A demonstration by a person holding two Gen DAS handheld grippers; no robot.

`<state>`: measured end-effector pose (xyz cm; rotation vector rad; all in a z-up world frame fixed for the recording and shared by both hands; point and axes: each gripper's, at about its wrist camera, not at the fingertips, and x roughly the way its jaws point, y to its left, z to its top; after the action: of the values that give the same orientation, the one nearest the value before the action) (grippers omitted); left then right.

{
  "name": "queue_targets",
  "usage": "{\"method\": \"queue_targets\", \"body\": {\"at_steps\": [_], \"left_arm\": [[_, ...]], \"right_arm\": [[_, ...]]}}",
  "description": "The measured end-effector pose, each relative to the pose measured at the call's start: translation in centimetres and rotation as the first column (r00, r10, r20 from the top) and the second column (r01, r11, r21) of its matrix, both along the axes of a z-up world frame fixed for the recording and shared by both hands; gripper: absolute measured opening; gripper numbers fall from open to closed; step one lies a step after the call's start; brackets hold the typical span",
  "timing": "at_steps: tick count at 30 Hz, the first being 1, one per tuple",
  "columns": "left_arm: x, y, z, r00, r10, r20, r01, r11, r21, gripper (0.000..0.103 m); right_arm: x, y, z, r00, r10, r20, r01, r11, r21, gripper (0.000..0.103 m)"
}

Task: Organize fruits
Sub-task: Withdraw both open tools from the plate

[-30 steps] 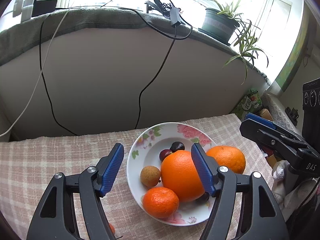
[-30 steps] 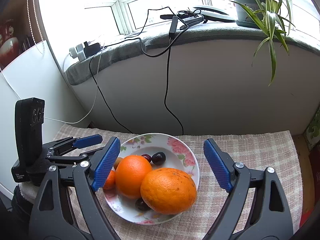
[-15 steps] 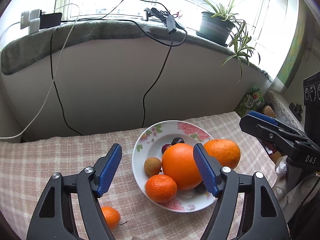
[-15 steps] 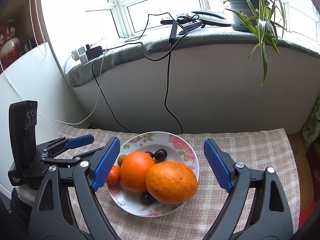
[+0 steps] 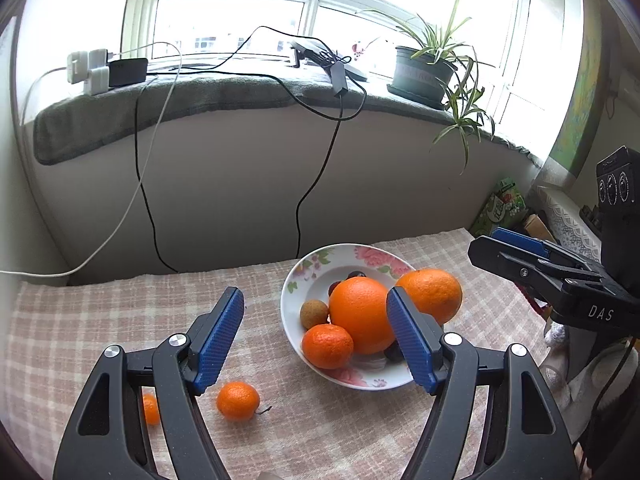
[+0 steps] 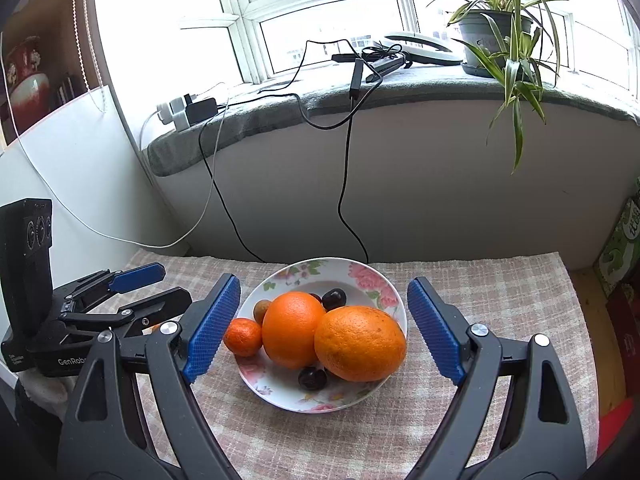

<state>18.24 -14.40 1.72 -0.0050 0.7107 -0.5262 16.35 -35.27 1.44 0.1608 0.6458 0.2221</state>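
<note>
Table: my checked cloth [image 5: 100, 320] covers it, running from the near edge to the wall under the window sill [image 6: 248, 128]
Bowl: the flowered bowl [image 6: 362, 278] stands mid-table on the cloth; far of my right claw, right of my left claw
Big oranges: two oranges lie touching in the bowl; the rounder orange [image 6: 294, 330] to the left, the wider orange [image 6: 360, 344] at the bowl's right rim
Left claw: my left claw [image 5: 316, 338] hangs over the cloth, blue pads apart, nothing between them
Right claw: my right claw [image 6: 324, 334] hangs near the bowl; pads spread wide, gripping nothing
Small fruit: a mandarin [image 6: 243, 337] at the bowl's left rim; a brown fruit [image 6: 262, 309] and dark cherries [image 6: 334, 299] beside it
Loose fruit: a mandarin on the cloth [image 5: 238, 401] left of the bowl; another orange bit [image 5: 150, 410] shows behind my left finger
</note>
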Motion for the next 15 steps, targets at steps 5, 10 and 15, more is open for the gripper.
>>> {"method": "queue_targets", "body": {"at_steps": [5, 10, 15], "left_arm": [[-0.9, 1.0, 0.3, 1.000, 0.013, 0.011, -0.013, 1.000, 0.002, 0.074], [-1.7, 2.1, 0.4, 0.999, 0.030, 0.020, -0.030, 1.000, 0.002, 0.074], [-2.5, 3.4, 0.3, 0.999, 0.043, 0.026, -0.043, 0.999, 0.006, 0.074]], "right_arm": [[-0.9, 0.8, -0.2, 1.000, 0.013, 0.002, -0.013, 1.000, -0.001, 0.088], [-1.5, 1.6, -0.3, 1.000, 0.030, 0.005, -0.030, 1.000, -0.002, 0.088], [-2.1, 2.7, -0.5, 0.998, 0.057, 0.002, -0.057, 0.998, 0.002, 0.088]]}}
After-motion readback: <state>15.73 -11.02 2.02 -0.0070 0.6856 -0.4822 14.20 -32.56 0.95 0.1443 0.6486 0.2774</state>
